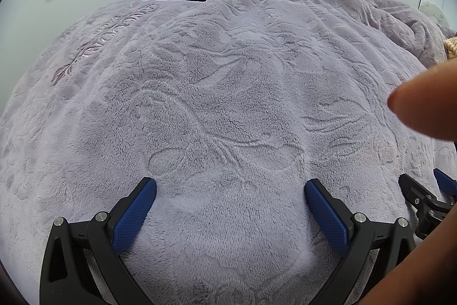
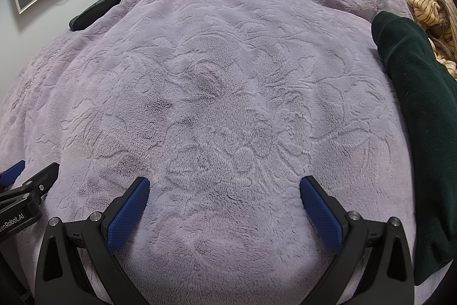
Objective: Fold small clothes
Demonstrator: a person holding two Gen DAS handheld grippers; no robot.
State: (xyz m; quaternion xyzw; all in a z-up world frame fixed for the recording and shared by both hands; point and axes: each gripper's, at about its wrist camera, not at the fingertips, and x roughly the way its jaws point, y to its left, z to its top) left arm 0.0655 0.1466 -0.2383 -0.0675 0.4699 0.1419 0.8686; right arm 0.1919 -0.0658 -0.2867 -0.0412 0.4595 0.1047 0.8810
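Both grippers hang low over the lilac fleece blanket [image 2: 217, 105], side by side, w/ nothing between the fingers. Left gripper [image 1: 230, 187] is spread wide, blue pads apart, only bare blanket ahead of it. Right gripper [image 2: 224, 186] is likewise spread wide and empty; its neighbour's tip shows at its far left edge.

Clothes sit off to the right gripper's right: a dark green garment [image 2: 420, 116] lies along the blanket's edge, near the right finger but not touching it. Beyond that, further right and ahead, is a crumpled tan striped piece [image 2: 431, 7]. A person's fingertip [image 1: 420, 107] pokes in at the left gripper's right side.

My read: folding hasn't begun. Bare flat patch in front prob. serves as the work area, w/ clothes parked aside as a queue. Jaws apart fit a pre-grasp pose. Likely next: right gripper swings right to pinch the green piece's near edge and drag it to centre. Plush pile may snag it.
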